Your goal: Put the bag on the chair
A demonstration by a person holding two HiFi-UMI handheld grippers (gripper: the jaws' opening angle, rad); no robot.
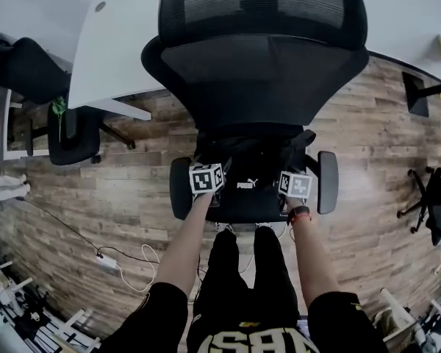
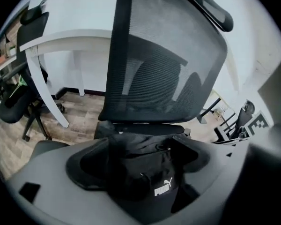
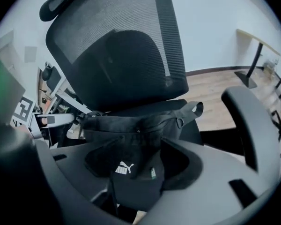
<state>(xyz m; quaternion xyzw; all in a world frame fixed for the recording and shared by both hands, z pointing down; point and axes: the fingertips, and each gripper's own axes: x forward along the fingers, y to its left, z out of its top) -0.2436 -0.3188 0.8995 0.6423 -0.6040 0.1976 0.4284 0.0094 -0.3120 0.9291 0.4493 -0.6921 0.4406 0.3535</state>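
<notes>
though astride the bag (image 1: pixel 247 185), left gripper (image 2: pixel 138 150) and right gripper (image 3: pixel 135 157) wide open

1. The black office chair (image 1: pixel 257 72) stands on the wood-plank floor (image 1: pixel 132 190), its mesh back upright and an armrest (image 1: pixel 327 182) at each side of the seat (image 1: pixel 242 213).
2. On the seat lies the black bag (image 1: pixel 246 186) — soft and slumped, with its white logo toward the seat's front edge.
3. The floor also carries a white desk (image 1: pixel 125 57) behind the chair to the left, with a second black chair (image 1: pixel 73 134) just beside it.
4. A white power strip (image 1: pixel 106 262) and its thin cable (image 1: pixel 59 223) lie on the planks at the left — well apart from the chair.
5. At the right edge, another chair's wheeled base (image 1: pixel 426 197) rests on the floor.
</notes>
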